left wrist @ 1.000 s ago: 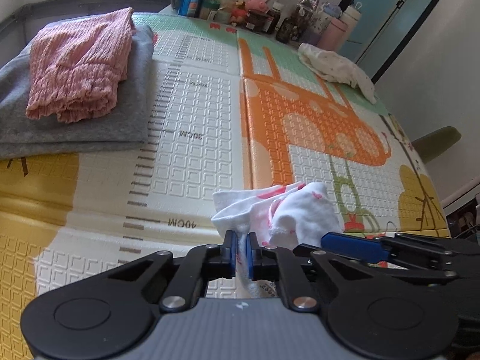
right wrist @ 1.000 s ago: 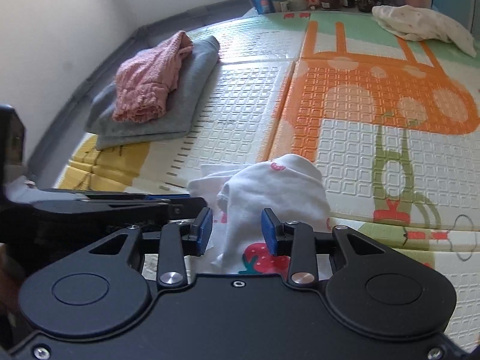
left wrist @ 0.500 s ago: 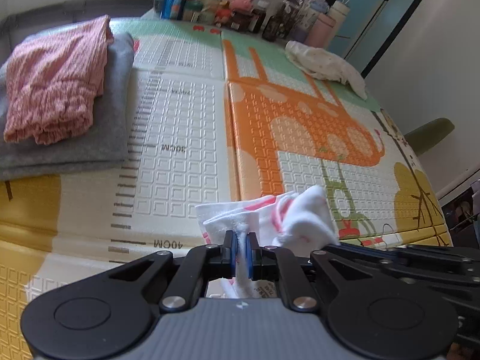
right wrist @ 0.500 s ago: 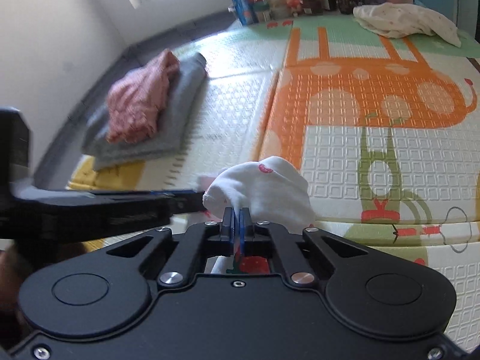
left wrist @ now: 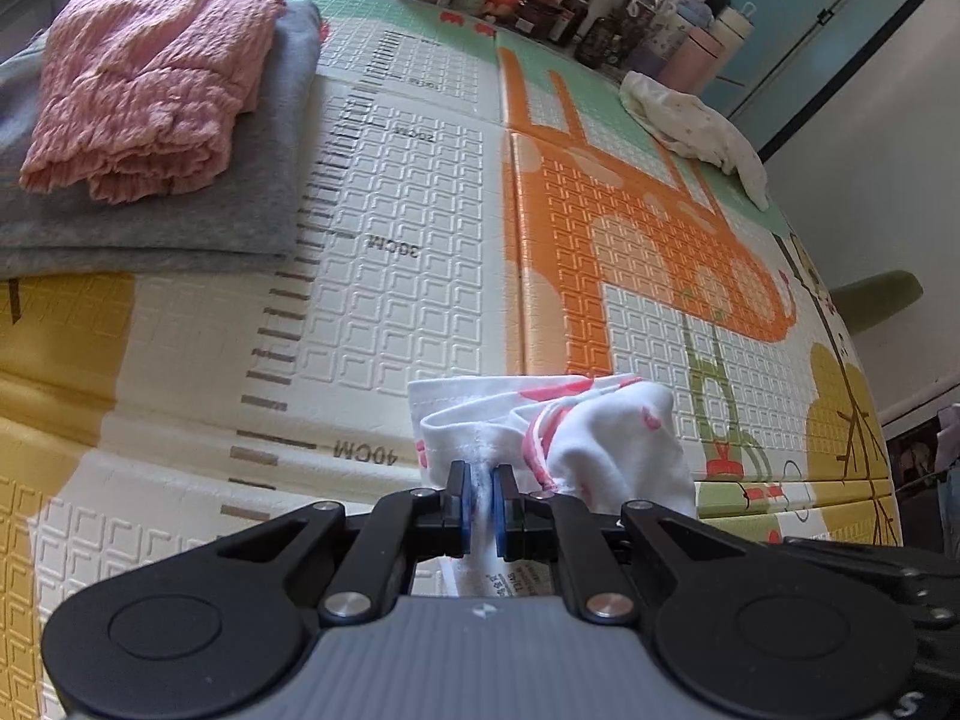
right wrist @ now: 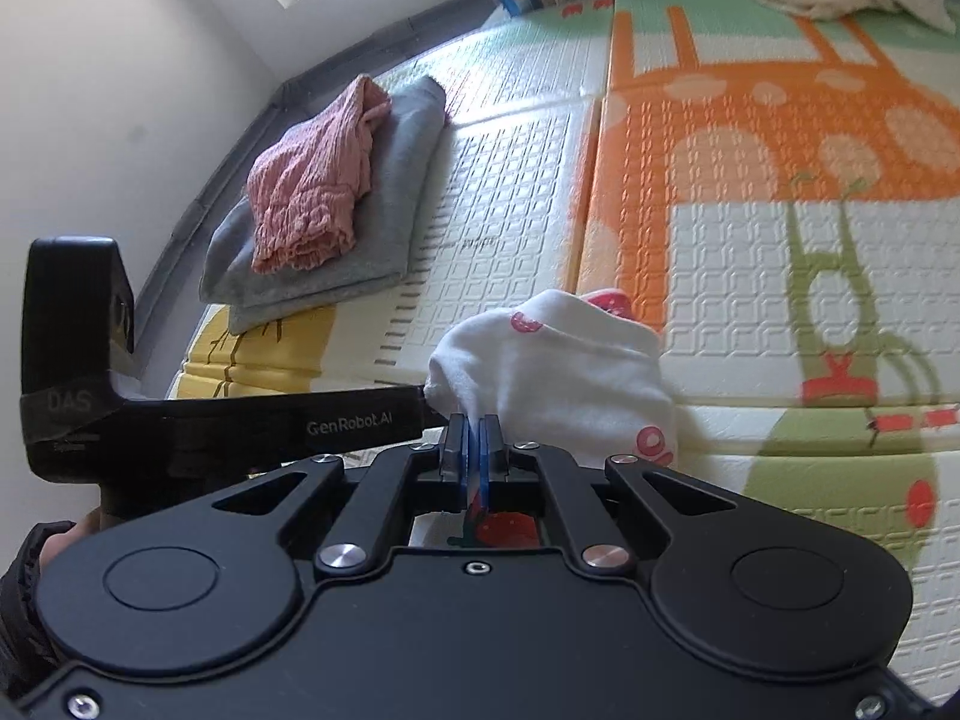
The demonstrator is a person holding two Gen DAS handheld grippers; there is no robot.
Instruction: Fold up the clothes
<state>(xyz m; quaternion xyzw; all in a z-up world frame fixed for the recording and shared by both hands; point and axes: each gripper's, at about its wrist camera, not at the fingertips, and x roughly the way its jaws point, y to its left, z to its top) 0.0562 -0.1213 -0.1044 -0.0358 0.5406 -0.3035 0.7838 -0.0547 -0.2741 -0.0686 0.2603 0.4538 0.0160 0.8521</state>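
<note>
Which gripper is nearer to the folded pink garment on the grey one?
Left. The left gripper is on the side of the pink garment; the right gripper is beyond it. Both pinch the white garment, well short of the stack.

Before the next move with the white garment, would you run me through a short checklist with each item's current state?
1. Left gripper shut on white garment: ok.
2. Right gripper shut on it: ok.
3. Garment spread flat for folding: not ok, bunched.
4. Bare play mat ahead: ok.
5. Pink garment stacked on grey garment, off to the side: ok.
6. Garment's lower edge free: cannot tell.
</note>
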